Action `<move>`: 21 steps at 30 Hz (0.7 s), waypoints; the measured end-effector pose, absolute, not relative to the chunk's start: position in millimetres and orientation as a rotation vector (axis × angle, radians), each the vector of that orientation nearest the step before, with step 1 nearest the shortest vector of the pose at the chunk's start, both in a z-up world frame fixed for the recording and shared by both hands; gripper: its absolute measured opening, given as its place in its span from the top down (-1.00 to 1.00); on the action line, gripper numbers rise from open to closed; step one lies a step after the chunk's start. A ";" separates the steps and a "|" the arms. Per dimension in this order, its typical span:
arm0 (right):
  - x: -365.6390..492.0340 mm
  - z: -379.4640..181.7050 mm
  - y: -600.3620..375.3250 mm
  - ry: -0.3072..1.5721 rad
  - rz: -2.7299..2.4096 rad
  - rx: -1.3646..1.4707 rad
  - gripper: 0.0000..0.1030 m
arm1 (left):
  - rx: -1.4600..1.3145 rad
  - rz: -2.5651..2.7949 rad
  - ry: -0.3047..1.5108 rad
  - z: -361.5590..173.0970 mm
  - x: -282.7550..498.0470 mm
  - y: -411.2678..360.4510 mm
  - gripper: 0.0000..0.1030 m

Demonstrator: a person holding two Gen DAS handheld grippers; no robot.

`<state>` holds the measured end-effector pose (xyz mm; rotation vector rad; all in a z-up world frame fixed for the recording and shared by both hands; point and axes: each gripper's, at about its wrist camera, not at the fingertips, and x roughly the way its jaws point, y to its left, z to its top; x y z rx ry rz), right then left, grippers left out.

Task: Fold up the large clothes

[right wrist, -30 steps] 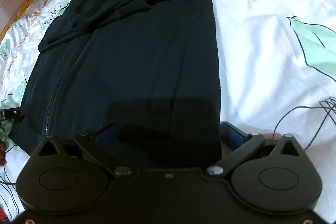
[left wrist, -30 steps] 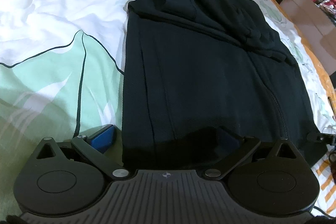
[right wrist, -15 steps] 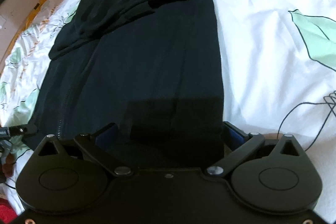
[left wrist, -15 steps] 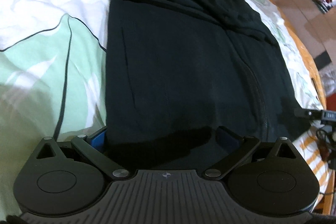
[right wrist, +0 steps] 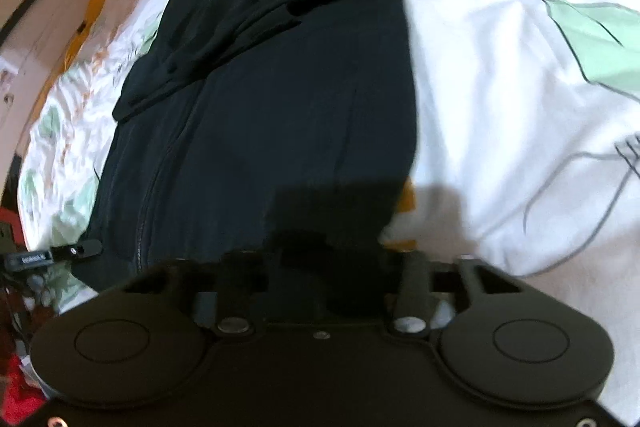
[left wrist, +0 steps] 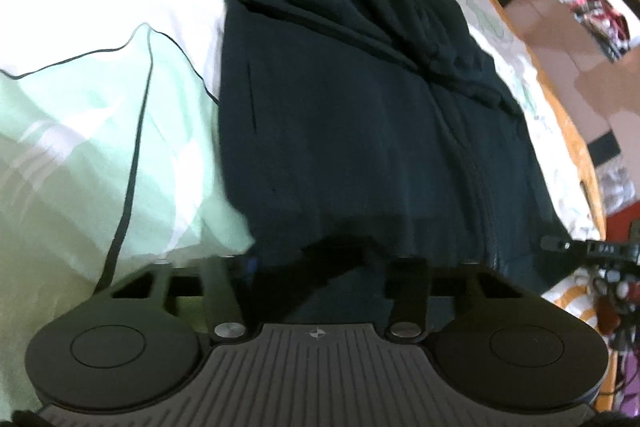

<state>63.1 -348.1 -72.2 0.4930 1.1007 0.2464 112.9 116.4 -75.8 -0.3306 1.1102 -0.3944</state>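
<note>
One wide bed (left wrist: 100, 115), covered in a white sheet printed with green leaves, carries the black zip-up jacket (left wrist: 360, 131) laid flat and lengthwise, its sleeves folded across the far end and its zipper (right wrist: 150, 195) running toward me. My left gripper (left wrist: 320, 263) and my right gripper (right wrist: 320, 263) each sit at a near corner of its hem (right wrist: 328, 219). Both pairs of my jaws have just been closing, and now pinch bunched hem cloth between them.
</note>
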 end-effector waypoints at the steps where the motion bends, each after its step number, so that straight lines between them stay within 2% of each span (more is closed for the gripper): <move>1: 62.4 -71.2 -349.6 1.093 0.245 0.503 0.35 | -0.338 -0.383 1.090 -73.0 111.2 117.7 0.72; 2: 61.3 -69.1 -350.8 1.079 0.247 0.511 0.45 | -0.352 -0.382 1.068 -70.3 109.7 120.2 0.80; 5: 57.1 -62.4 -356.0 1.027 0.272 0.555 0.56 | -0.407 -0.405 0.999 -61.4 105.3 126.2 0.80; 13: 54.4 -50.8 -376.9 0.871 0.359 0.762 0.61 | -0.619 -0.411 0.878 -46.5 103.8 137.9 0.81; 21: 87.3 -18.6 -381.6 0.714 0.401 0.823 0.61 | -0.740 -0.421 0.700 -5.6 146.8 138.0 0.81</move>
